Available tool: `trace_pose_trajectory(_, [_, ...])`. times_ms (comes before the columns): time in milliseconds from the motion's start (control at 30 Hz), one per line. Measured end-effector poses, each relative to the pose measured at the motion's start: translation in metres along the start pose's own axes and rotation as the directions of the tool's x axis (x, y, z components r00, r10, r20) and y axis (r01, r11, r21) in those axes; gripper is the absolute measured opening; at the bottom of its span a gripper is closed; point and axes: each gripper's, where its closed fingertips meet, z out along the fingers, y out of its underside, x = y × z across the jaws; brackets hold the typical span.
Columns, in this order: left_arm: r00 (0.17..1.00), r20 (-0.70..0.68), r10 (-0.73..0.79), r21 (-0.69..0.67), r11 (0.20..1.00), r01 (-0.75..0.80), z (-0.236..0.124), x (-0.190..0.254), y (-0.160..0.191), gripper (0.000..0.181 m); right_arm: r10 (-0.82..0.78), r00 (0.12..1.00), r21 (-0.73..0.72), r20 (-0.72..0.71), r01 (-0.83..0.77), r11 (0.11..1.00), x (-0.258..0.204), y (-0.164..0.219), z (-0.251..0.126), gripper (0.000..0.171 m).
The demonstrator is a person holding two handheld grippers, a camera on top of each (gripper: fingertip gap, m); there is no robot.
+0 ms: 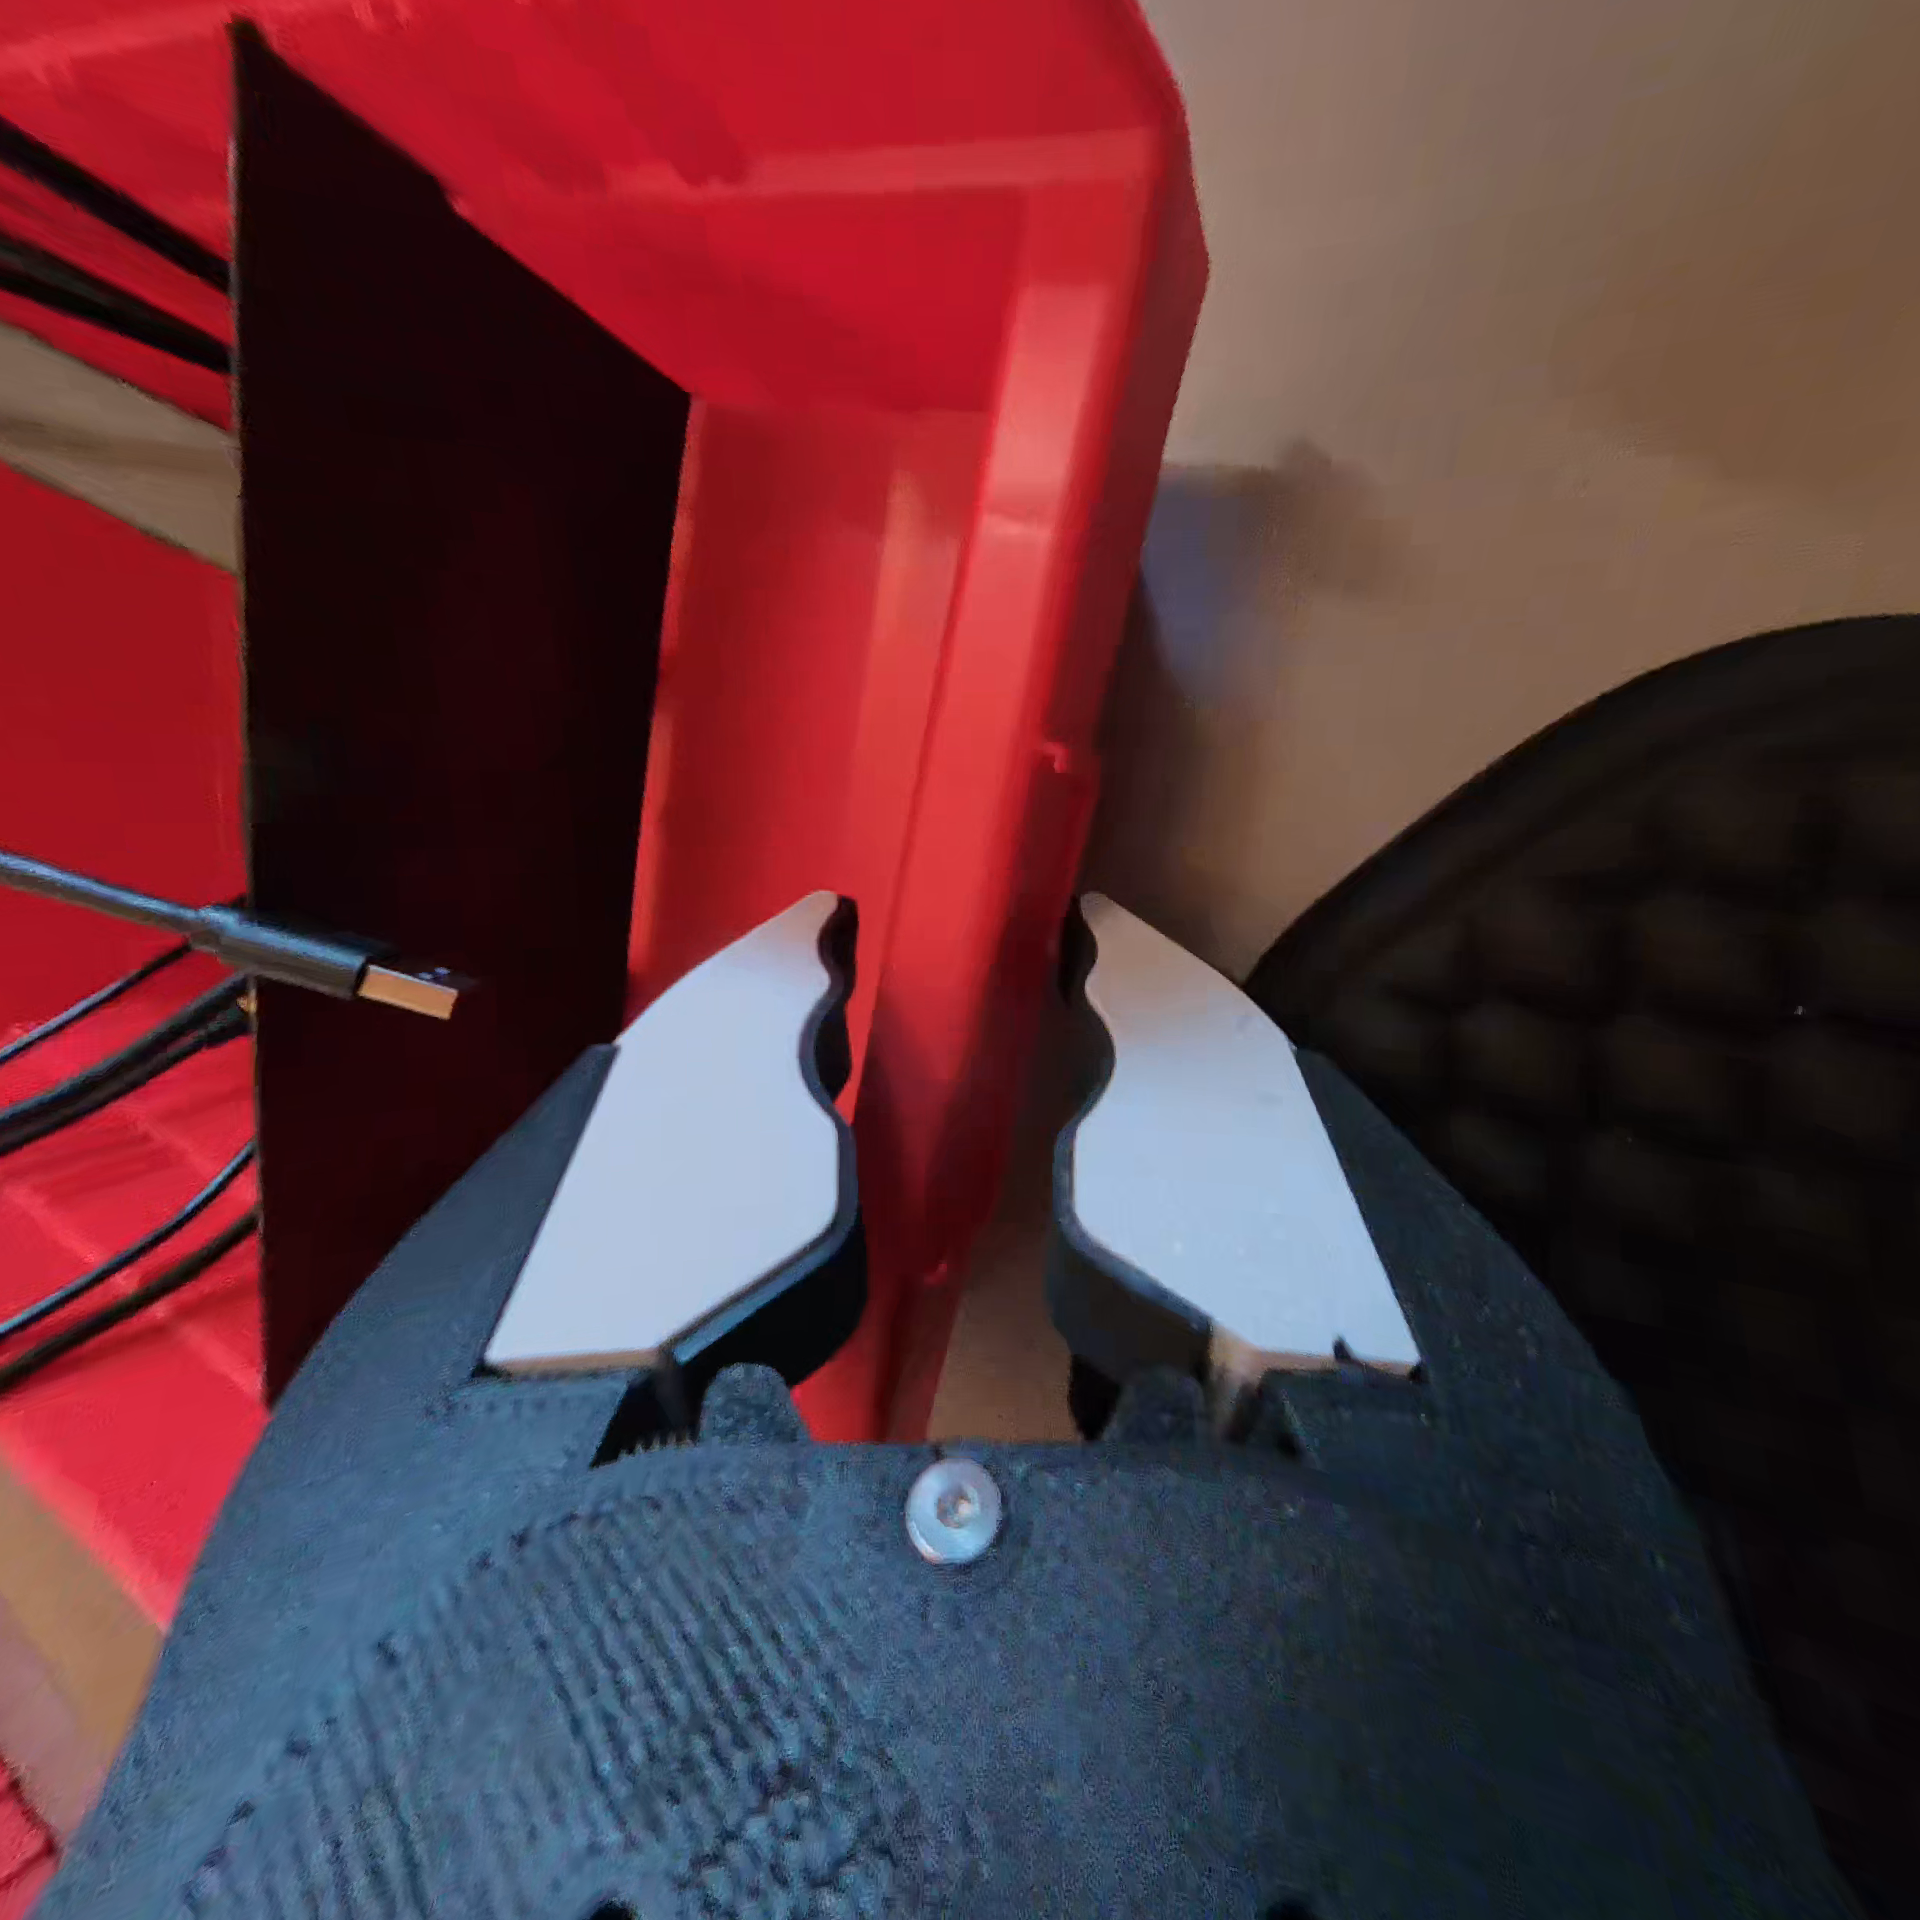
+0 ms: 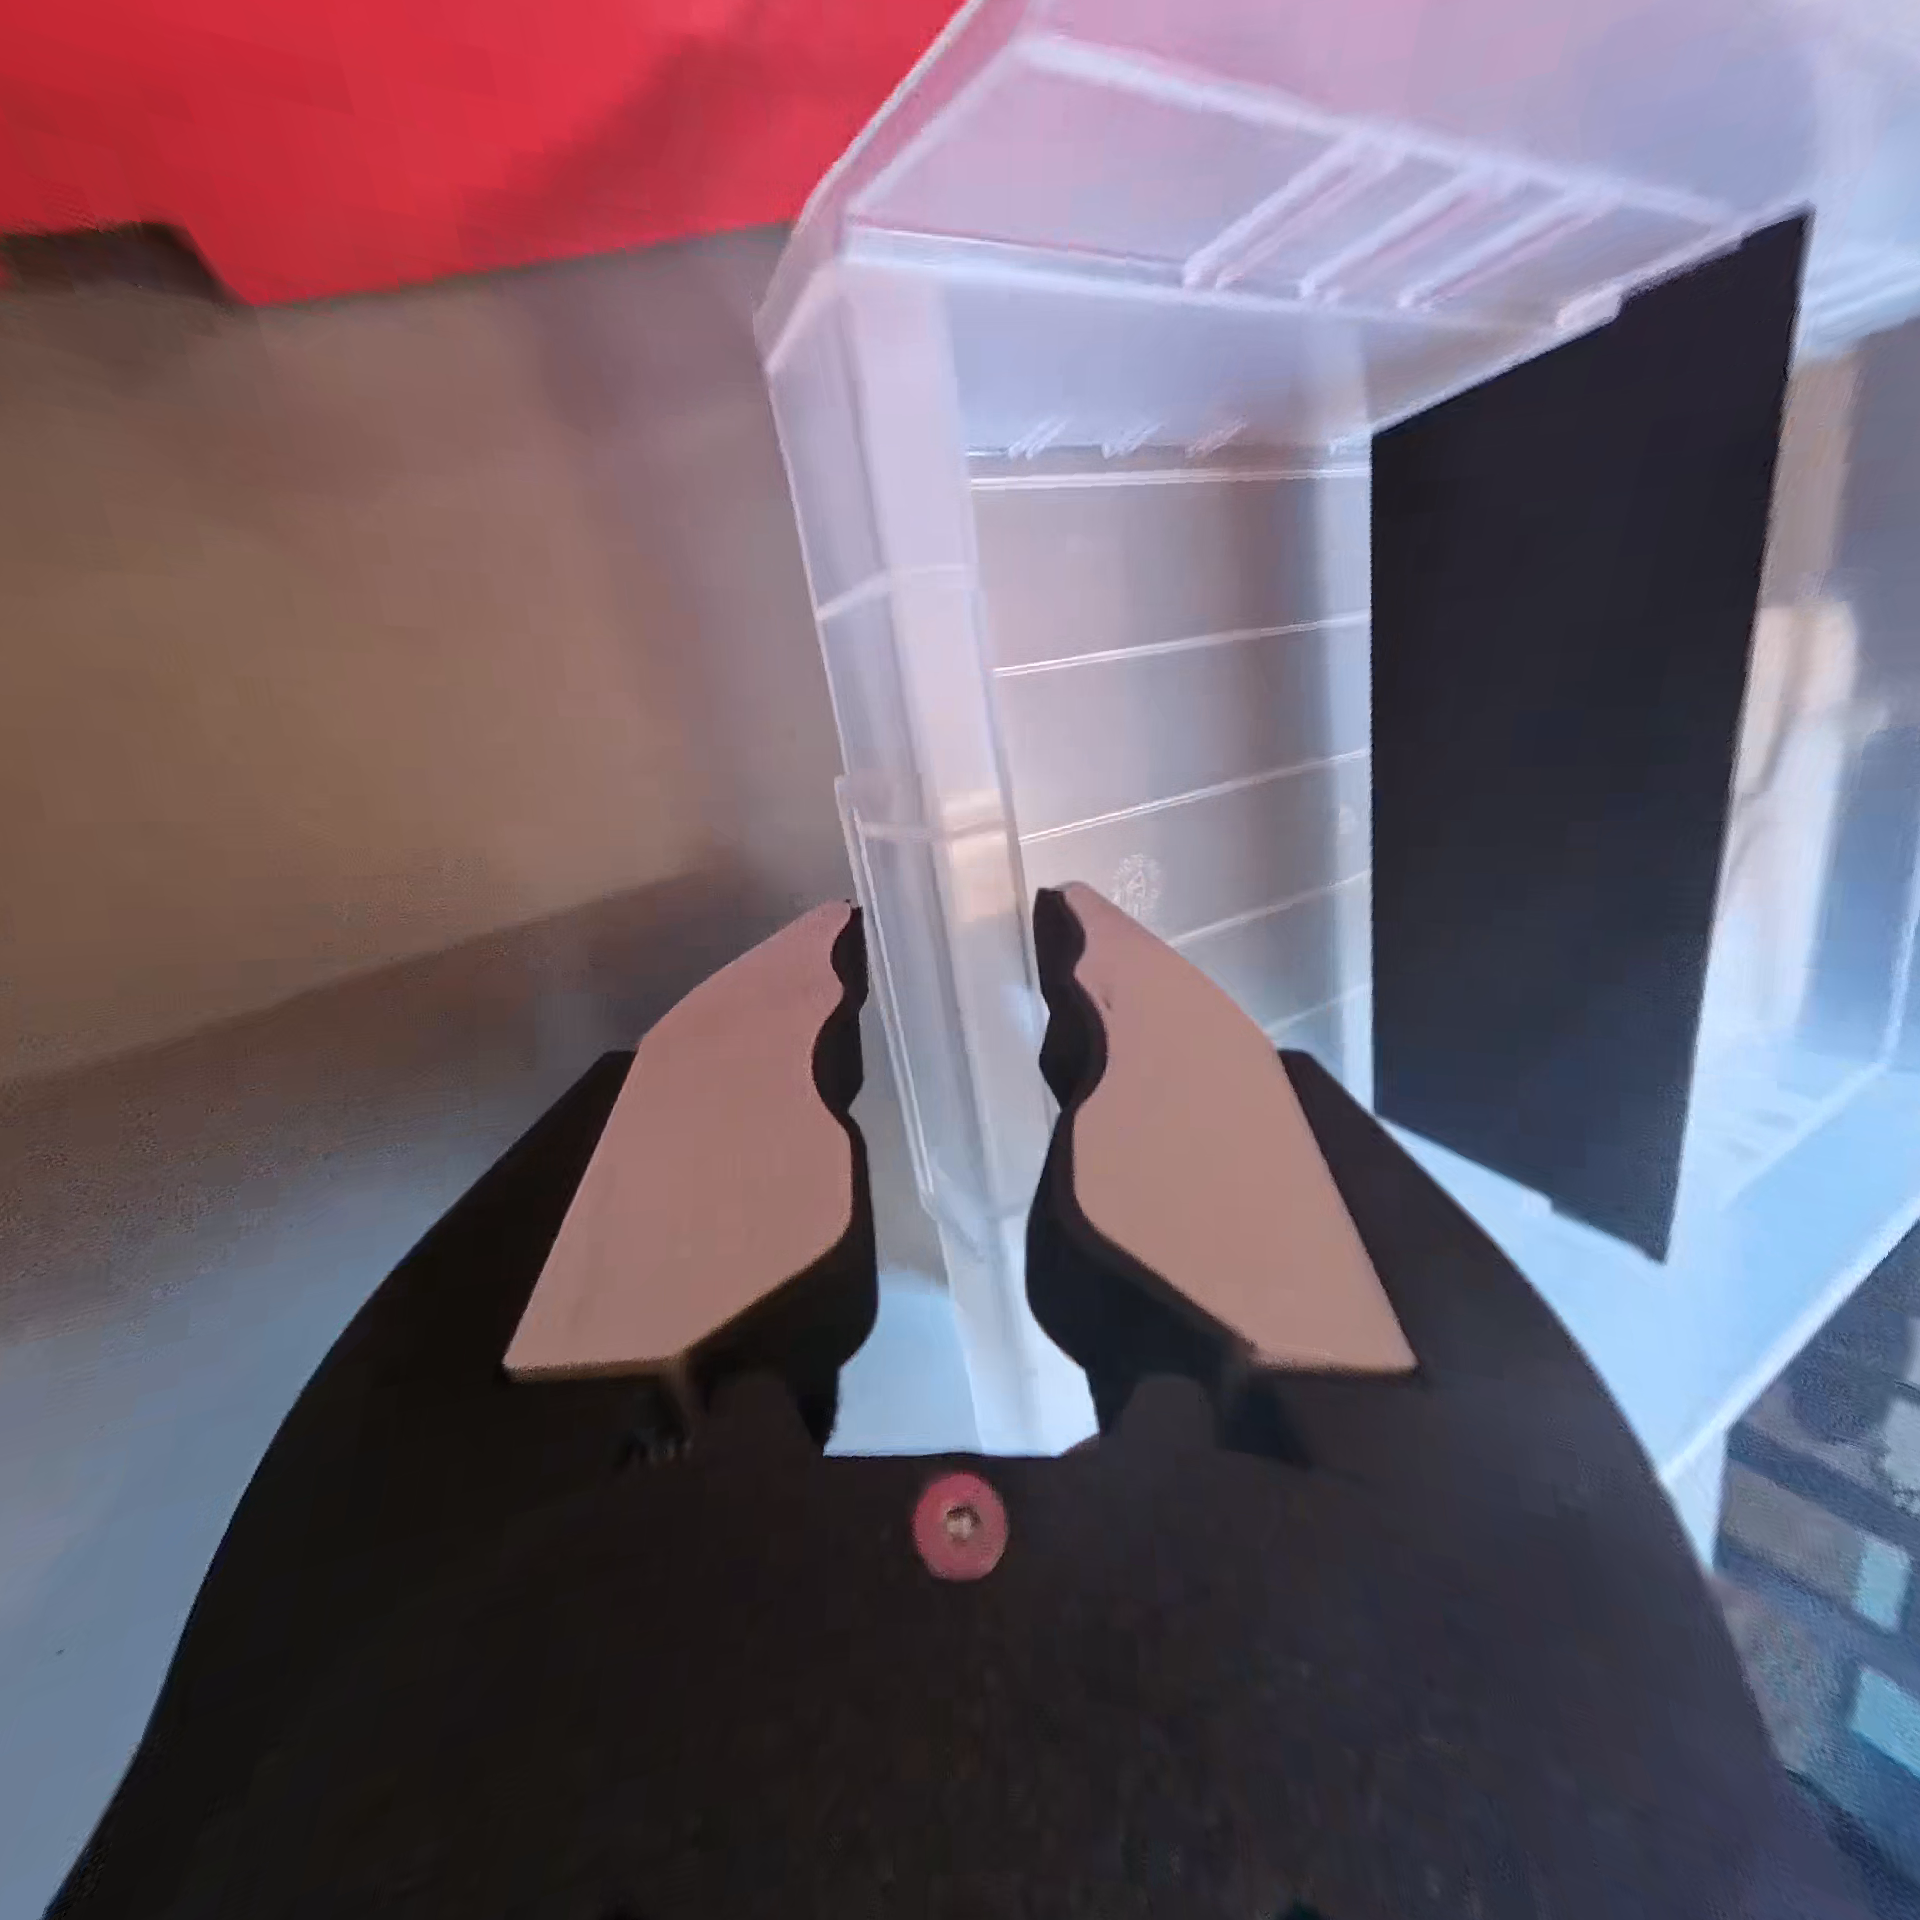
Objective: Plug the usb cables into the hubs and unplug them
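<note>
In the left wrist view a red plastic bin [image 1: 935, 416] lies on its side with a black panel [image 1: 447, 675] inside it. My left gripper [image 1: 961, 914] is closed across the bin's right wall, one finger on each side. A black USB cable with a bare metal plug [image 1: 410, 987] hangs free at the left, in front of the panel. In the right wrist view my right gripper [image 2: 948, 914] is closed across the left wall of a clear plastic bin [image 2: 1143, 623] that holds another black panel [image 2: 1558, 779]. No hub shows in either view.
Several thin black cables [image 1: 104, 1091] run out of the red bin at the left. A black mesh chair back [image 1: 1662, 1039] stands close on the right. A tan surface [image 2: 312, 623] and a red shape [image 2: 416, 104] lie behind the clear bin. One gripper's finger ends stand about 20 cm off the other's.
</note>
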Motion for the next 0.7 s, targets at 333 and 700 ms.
trace_pose_trajectory(333, [0.996,0.082,0.019,0.123,0.992,-0.029,-0.003,0.011,-0.013,0.034,0.144,0.979,0.032,-0.148,-0.14,0.99,-0.062,0.119,-0.088,0.038])
trace_pose_trajectory(700, [0.996,0.095,0.0,0.155,0.988,-0.014,0.0,0.001,-0.011,0.036,0.162,0.933,-0.056,-0.322,-0.19,0.98,-0.017,0.185,-0.091,0.035])
